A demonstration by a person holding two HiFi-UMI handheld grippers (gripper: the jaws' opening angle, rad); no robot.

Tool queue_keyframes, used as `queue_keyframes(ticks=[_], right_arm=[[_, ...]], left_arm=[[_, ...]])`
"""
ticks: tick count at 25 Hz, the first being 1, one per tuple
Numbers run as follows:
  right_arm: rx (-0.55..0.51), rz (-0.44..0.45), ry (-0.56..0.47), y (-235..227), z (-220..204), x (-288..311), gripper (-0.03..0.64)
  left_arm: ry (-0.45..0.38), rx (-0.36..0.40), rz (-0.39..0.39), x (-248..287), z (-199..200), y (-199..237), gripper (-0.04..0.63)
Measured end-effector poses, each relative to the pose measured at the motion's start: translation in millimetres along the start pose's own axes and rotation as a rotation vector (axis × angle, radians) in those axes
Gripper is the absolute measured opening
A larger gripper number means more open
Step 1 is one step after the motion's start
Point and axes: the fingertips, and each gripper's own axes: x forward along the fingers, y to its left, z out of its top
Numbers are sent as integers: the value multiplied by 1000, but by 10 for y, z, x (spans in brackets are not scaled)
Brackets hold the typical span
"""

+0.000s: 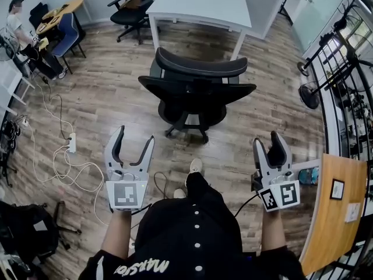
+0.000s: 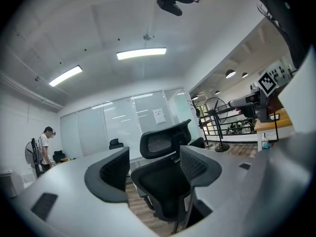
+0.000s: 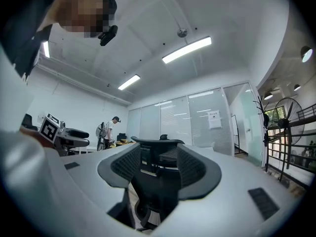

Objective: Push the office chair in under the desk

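A black mesh office chair [image 1: 195,92] stands on the wood floor with its back toward me, a little short of the white desk [image 1: 201,7] beyond it. My left gripper [image 1: 134,145] is held level at the lower left, open, with nothing between its jaws. My right gripper [image 1: 267,143] is level at the lower right, open and empty too. Both stay well short of the chair. In the left gripper view the chair [image 2: 168,177] shows between the open pads [image 2: 111,174]. The right gripper view frames the chair [image 3: 153,181] between its pads [image 3: 190,169].
A second black chair [image 1: 131,7] stands left of the desk. White cables and a power strip [image 1: 71,143] lie on the floor at left. A person [image 1: 20,31] stands by a table at far left. A floor fan [image 1: 309,95] and a wooden tabletop [image 1: 332,209] are at right.
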Motion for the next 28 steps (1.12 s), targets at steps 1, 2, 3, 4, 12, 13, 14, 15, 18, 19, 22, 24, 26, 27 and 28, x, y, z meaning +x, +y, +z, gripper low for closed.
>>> queue_keyframes(ticks=[1,2,3,4,12,13,14,15,18,19,22,24,26,27,28], right_arm=[[2,-1,1,-17,-15,19,238],[5,-3,4,-34,-31,41,238],[8,-4,7,-49,-43,67,238],[10,-4,10,-59,-49,95,234],[-13,19,51,-83,-123,324,227],[-14,23,59,-95,-139,358,227],[-16,25,64,-107,-152,391,227],[-18,27,67,-122,-164,424,224],[-25,31,77,-174,-205,516,219],[-28,33,82,-190,-218,544,219],[-46,39,101,-225,-261,641,219],[-60,44,112,-247,-289,726,219],[-65,46,119,-284,-309,802,221],[-64,46,123,-305,-319,834,222],[-65,47,127,-325,-333,865,222]], left_arm=[[-1,0,-2,28,-1,-4,321],[2,-1,-4,53,-9,-5,321],[7,0,-6,76,-22,-3,321],[13,0,-7,98,-32,1,322],[29,-5,-23,327,-52,14,324],[36,-4,-26,356,-66,10,322],[39,-5,-29,388,-77,8,322],[39,-8,-31,422,-85,5,322],[44,-7,-34,521,-117,-1,322],[50,-2,-36,551,-130,-2,324],[60,3,-45,653,-153,-3,322],[63,9,-54,735,-172,3,324],[65,16,-68,818,-187,-3,322],[67,22,-77,856,-194,-14,322],[70,32,-88,892,-204,-26,322]])
